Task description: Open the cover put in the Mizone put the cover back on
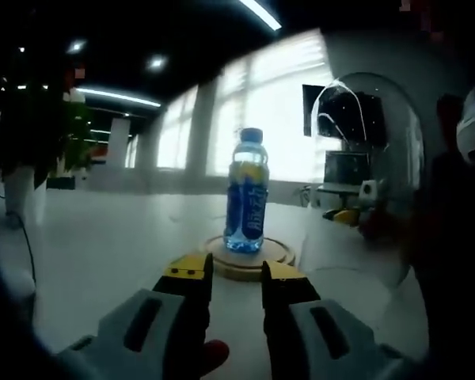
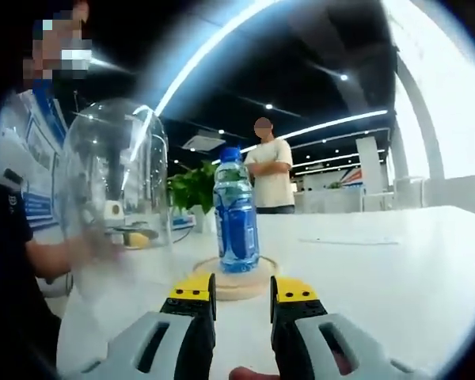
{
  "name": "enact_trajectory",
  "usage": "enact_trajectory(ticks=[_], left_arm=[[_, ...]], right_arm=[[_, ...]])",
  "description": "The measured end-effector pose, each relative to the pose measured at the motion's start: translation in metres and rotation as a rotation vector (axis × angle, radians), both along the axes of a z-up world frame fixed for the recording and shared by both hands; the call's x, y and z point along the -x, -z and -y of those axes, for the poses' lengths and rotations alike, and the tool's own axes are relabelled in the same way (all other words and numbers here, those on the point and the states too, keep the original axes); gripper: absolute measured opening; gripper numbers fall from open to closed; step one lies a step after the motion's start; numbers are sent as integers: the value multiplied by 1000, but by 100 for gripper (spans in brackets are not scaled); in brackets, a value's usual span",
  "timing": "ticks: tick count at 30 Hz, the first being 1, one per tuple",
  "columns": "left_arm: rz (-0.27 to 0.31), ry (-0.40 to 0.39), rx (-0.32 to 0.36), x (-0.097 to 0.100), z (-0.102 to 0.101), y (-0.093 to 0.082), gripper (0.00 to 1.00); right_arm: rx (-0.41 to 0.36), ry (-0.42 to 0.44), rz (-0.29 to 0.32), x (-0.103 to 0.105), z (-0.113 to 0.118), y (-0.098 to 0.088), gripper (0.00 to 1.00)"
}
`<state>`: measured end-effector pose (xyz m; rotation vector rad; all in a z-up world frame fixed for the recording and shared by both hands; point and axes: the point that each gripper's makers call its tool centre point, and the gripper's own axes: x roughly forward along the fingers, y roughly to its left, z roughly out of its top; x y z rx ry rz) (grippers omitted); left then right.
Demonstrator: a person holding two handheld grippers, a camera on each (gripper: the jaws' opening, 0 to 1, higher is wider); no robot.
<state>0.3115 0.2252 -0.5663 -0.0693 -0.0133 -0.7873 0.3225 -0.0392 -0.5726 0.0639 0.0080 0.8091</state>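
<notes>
Bottle upright on base, dome off to the side, left gripper and right gripper both narrowly parted, empty.

A glossy blue clear-plastic bottle stands on a round pale wooden base (matt); the clear glass dome cover gleams above the smooth white worktop.

tabletop: white, I see it stretching wide
person: standing beyond it, arms folded
plant: green, near them
windows: bright, behind
</notes>
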Motion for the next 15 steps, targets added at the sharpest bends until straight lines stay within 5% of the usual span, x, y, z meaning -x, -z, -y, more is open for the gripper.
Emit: enact_trajectory(ticks=[8,15], left_arm=[[24,94,-20,23,12,-7,21],[29,168,-7,41,9,-16,26]], right_arm=[[40,-66,50,4,-8,-12,23],[48,-273,77,34,-23,-21,28]])
